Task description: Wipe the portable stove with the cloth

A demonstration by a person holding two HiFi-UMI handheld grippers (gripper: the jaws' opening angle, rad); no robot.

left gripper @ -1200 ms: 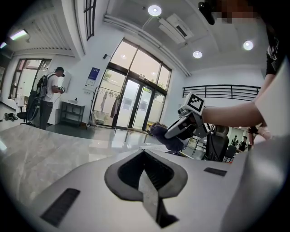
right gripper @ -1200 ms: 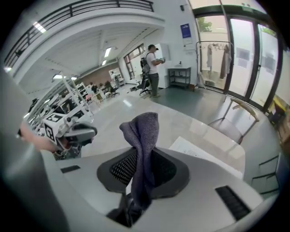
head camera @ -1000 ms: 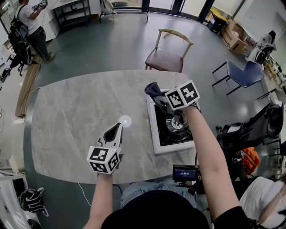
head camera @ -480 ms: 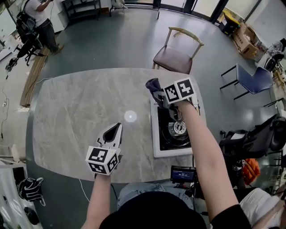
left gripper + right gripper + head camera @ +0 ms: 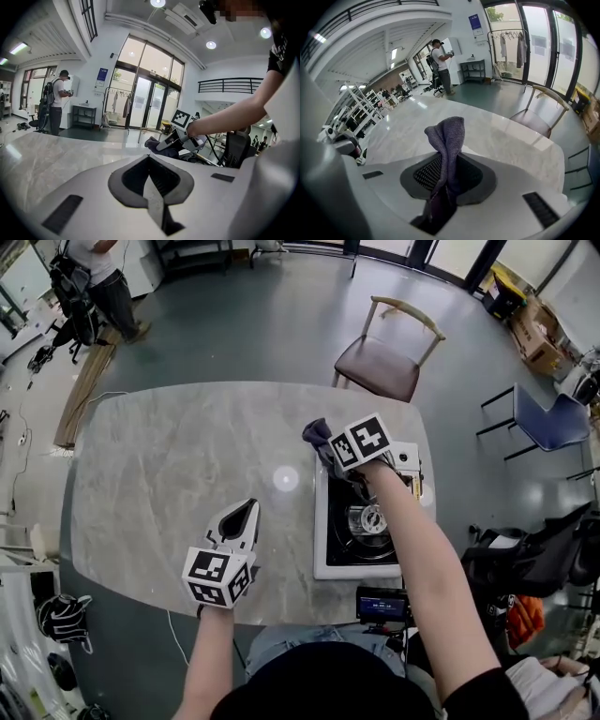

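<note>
My right hand-held gripper (image 5: 330,448) pinches the purple cloth (image 5: 317,432) over the upper left corner of the portable stove (image 5: 322,531), right of centre. My left hand-held gripper (image 5: 244,517), jaws together and empty, sits over the bench (image 5: 159,474), lower centre.

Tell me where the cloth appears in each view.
Head view: cloth right of centre, by the stove's far left corner.
Left gripper view: cloth near centre, dark, beyond the jaws.
Right gripper view: cloth at centre, clamped between the jaws.
Shared landmark: the standing person with a backpack, far off.
</note>
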